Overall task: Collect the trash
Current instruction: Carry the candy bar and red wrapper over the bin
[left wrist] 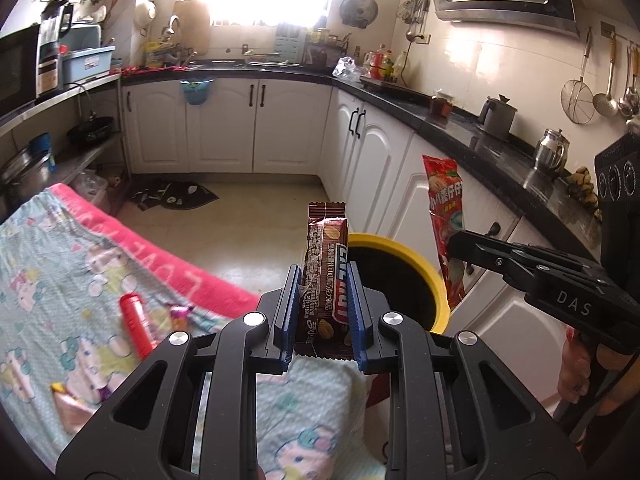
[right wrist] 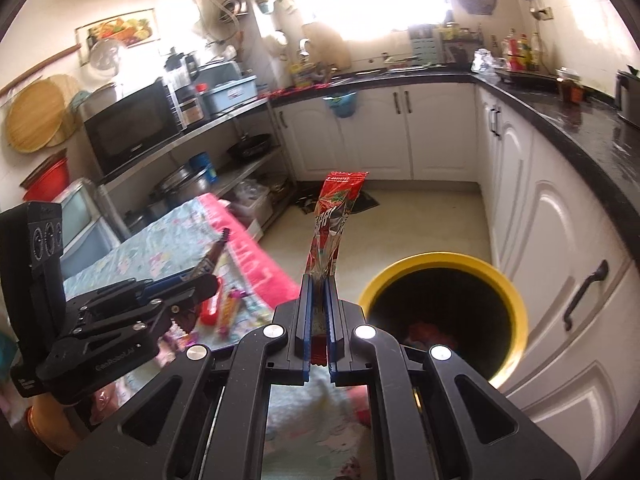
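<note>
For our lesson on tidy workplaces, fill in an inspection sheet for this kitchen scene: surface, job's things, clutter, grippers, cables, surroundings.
Surface: table under a patterned cloth with a pink border.
Job's things: brown snack wrapper, red snack wrapper, yellow-rimmed bin on the floor with some trash inside.
Clutter: red tube and small wrappers lying on the cloth.
Grippers: left gripper jaws shut on the brown snack wrapper; right gripper jaws shut on the red snack wrapper; both held beside the bin.
Cables: nothing seen.
Surroundings: white cabinets, dark countertop, microwave on a shelf.
</note>
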The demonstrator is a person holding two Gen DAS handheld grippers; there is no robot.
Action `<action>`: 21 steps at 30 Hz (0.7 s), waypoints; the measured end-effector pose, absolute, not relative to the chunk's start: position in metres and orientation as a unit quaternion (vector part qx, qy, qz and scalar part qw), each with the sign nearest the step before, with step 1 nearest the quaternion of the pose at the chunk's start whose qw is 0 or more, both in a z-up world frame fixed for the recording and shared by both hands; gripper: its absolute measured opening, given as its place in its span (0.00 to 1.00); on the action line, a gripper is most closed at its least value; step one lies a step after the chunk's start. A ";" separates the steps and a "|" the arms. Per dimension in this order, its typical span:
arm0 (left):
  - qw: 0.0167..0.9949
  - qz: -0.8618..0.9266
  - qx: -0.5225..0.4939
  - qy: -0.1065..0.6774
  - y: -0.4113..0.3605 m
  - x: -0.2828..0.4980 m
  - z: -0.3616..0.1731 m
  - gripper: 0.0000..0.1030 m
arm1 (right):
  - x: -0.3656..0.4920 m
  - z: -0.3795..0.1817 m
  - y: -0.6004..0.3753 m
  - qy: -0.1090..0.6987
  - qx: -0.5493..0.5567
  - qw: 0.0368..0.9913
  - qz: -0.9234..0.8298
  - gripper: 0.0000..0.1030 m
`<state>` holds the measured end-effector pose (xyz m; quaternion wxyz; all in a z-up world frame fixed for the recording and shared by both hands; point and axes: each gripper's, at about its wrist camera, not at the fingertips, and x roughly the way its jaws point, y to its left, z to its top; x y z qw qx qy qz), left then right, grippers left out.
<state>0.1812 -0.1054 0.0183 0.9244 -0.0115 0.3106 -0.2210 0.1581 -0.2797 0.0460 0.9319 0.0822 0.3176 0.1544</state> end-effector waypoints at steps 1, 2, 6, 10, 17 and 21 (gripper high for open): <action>0.923 -0.225 -0.014 0.311 -0.110 0.186 0.018 0.16 | 0.162 0.045 -0.287 0.318 0.083 0.933 0.144 0.06; 0.922 -0.228 -0.014 0.311 -0.116 0.190 0.018 0.16 | 0.163 0.044 -0.292 0.318 0.084 0.934 0.136 0.06; 0.919 -0.240 -0.015 0.312 -0.134 0.203 0.015 0.16 | 0.172 0.037 -0.311 0.323 0.083 0.938 0.100 0.06; 0.912 -0.257 -0.007 0.320 -0.161 0.221 0.008 0.16 | 0.185 0.025 -0.331 0.334 0.080 0.937 0.067 0.06; 0.893 -0.273 -0.017 0.357 -0.190 0.257 -0.017 0.16 | 0.207 -0.006 -0.357 0.362 0.086 0.927 0.044 0.06; 0.881 -0.279 -0.025 0.381 -0.201 0.277 -0.034 0.17 | 0.220 -0.028 -0.365 0.383 0.090 0.919 0.036 0.06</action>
